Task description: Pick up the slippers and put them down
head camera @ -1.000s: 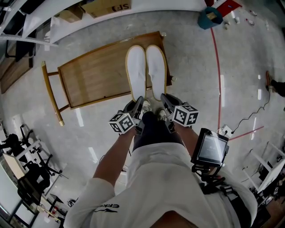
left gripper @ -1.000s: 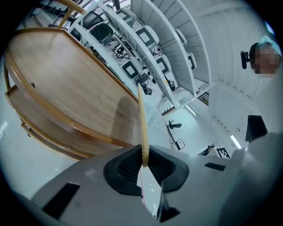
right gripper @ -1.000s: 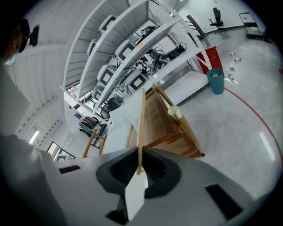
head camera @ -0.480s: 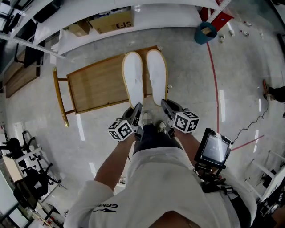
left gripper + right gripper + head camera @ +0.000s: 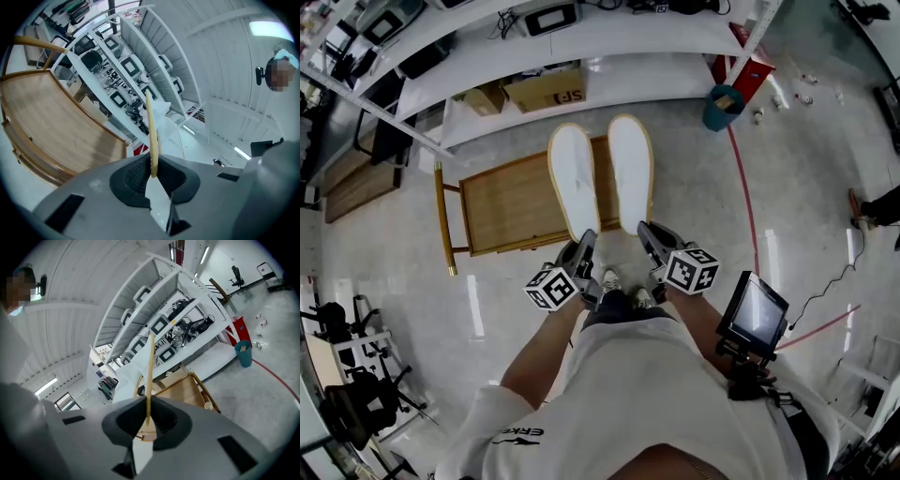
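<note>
Two white slippers with tan sole edges hang side by side in the air over a low wooden table. My left gripper is shut on the heel of the left slipper, and my right gripper is shut on the heel of the right slipper. In the left gripper view the left slipper shows edge-on as a thin tan strip pinched between the pads of the left gripper. The right gripper view shows the right slipper the same way, clamped in the right gripper.
A white shelf unit with cardboard boxes beneath it runs along the far side. A teal bin and a red box stand at the upper right. A red floor line runs on the right. A screen device hangs at the person's right hip.
Both grippers have risen together, carrying the slippers up off the table. In the head view the slippers now reach past the table's far edge.
</note>
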Demonstrator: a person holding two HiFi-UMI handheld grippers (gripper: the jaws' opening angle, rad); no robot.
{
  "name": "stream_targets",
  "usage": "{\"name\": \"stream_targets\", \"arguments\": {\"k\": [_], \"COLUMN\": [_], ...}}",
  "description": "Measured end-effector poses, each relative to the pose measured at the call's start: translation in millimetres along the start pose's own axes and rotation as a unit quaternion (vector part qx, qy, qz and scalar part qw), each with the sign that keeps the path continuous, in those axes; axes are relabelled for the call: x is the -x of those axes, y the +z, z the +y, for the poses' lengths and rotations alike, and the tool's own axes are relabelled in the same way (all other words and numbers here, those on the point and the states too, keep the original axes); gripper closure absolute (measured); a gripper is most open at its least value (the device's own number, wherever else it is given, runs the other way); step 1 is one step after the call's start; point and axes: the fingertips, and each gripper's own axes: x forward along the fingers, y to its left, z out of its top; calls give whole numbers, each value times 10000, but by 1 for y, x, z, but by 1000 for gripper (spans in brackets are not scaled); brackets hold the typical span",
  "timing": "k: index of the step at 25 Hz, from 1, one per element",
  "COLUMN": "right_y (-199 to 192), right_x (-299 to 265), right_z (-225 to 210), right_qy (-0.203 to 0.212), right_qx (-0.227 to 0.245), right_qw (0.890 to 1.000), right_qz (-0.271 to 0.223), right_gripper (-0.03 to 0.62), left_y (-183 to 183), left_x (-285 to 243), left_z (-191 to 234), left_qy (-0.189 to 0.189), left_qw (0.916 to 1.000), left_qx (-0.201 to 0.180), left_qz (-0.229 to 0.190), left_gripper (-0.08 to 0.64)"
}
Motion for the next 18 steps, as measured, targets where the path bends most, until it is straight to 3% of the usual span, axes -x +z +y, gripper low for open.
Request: {"name": "stream_targets", "arguments": {"k": [11,18], "right_y": [39,43], "right_x": [35,51], "right_z": [33,40], "right_qy": [433,512], "right_qx": [196,221], "right_qw": [9980,9973], "right_qz": [-418,-482], "right_gripper": [563,563], "left_y": [19,15], "left_x": [7,13], "left_z": [-58,-78], "left_qy": [-397,-473], "left_qw": [9982,9975], "left_qx": [-169,-247], "left_qz": [-410,-462], "left_gripper": [528,528]}}
